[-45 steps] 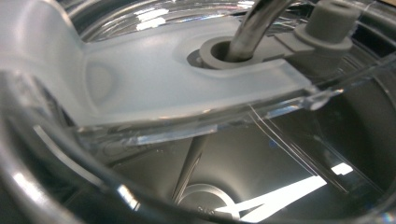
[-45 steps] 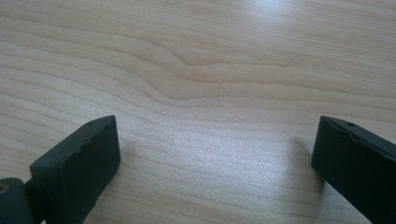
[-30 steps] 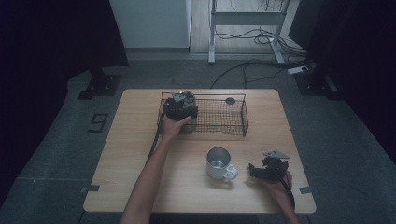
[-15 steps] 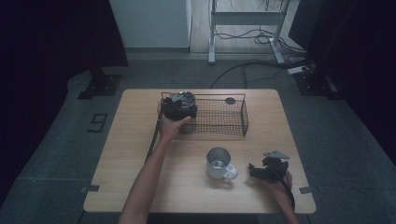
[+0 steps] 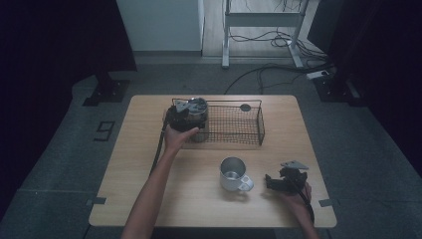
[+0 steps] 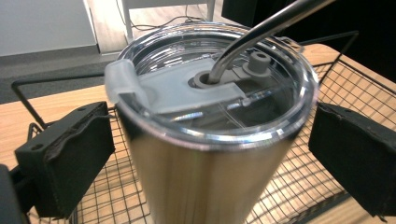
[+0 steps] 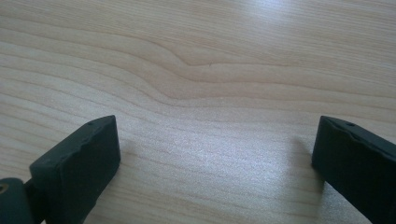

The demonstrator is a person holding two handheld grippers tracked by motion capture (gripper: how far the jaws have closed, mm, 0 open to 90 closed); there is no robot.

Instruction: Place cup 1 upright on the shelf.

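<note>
A steel tumbler (image 6: 205, 158) with a clear lid and a metal straw (image 6: 261, 32) stands in the left end of a black wire basket (image 6: 322, 88). My left gripper (image 6: 210, 156) straddles it just below the lid. Its jaws have just been opening, and both pads (image 6: 65, 154) stand slightly off the tumbler's wall, so it is open. In the high view the left gripper (image 5: 183, 117) sits at the basket's (image 5: 260, 127) left end, with the tumbler (image 5: 199, 105) just beyond it. My right gripper (image 5: 271, 181) rests open near the table's front right, with bare wood between its jaws (image 7: 215, 163).
A metal mug (image 5: 232, 174) with a handle stands on the wooden table (image 5: 144, 164), between the basket and the right gripper. A small dark round thing (image 5: 245, 107) lies at the basket's far right. A cable trails from the left gripper along the forearm.
The left hand and its gripper have drawn slightly back and to the left at the basket's end, and the tumbler's top now shows beyond them. The right gripper has stayed put.
</note>
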